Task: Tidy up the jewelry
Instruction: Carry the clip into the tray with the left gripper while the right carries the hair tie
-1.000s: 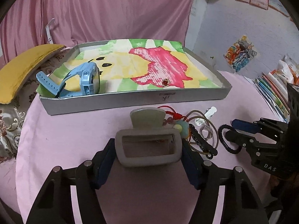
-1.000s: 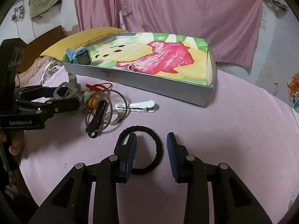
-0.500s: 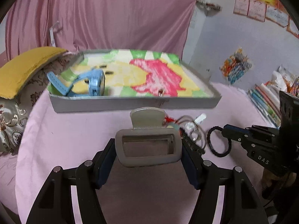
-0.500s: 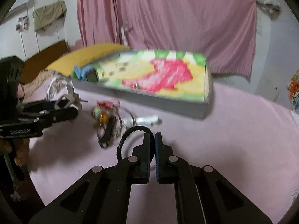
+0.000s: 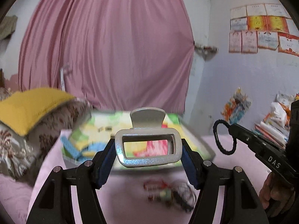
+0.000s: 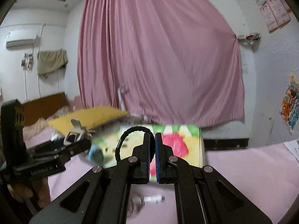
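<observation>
My left gripper is shut on a grey rectangular hair claw clip, held up in the air in front of the tray. My right gripper is shut on a black braided hair tie, whose loop hangs to the left of the pads. The same black hair tie shows at the right of the left wrist view, lifted off the table. The tray has a colourful drawing as lining and a blue watch lies in it, blurred. A heap of small jewelry lies on the pink cloth below.
A yellow cushion on a patterned pillow sits left of the tray. A pink curtain hangs behind. Stacked books lie at the right. A white hair clip rests on the cloth below my right gripper.
My right gripper closed on the black hair tie and lifted it off the cloth. Both grippers rose and tilted up, so more of the curtain and wall shows now.
</observation>
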Motion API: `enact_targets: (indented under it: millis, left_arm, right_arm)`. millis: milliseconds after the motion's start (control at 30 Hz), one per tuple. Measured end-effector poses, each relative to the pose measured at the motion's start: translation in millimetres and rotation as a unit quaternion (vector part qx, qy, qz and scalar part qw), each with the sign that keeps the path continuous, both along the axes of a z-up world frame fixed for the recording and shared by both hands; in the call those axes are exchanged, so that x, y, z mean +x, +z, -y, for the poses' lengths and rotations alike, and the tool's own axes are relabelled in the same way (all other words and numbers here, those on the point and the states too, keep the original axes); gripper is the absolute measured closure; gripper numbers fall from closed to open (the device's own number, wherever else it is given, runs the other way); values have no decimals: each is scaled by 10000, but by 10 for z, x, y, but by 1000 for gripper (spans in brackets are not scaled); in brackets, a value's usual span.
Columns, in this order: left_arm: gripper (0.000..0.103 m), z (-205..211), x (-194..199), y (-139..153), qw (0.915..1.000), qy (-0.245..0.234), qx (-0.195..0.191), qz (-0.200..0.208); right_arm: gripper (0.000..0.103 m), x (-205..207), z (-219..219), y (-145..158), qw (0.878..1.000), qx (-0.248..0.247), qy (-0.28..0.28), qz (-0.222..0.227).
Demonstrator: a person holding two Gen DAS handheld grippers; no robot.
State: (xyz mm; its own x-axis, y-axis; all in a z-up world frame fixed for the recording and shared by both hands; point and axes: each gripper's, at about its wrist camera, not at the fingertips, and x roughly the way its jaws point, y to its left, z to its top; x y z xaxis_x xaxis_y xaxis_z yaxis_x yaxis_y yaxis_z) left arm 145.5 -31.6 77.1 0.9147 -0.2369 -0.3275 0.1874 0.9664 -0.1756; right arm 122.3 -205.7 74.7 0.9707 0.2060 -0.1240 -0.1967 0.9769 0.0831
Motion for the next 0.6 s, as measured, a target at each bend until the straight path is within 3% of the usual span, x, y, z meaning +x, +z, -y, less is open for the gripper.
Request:
enact_targets:
  millis: [133,267,467,600]
  left_arm:
    - [39,33,130,81,9993,137,64,329]
    - [39,30,311,92,9991,229,91,356]
    - [39,56,645,-1,9996,200,181,5]
    - [39,95,855,-104,9985,151,280,-445]
  right_arm:
    - [99,176,-14,34,9999,-9,-92,82]
    - [99,377,-49,-6,9999,-54,-156,-35]
    - [99,675,15,-142,9982,-52,-287,-527]
    - [99,859,72,-236,9949,-26,-316,-959]
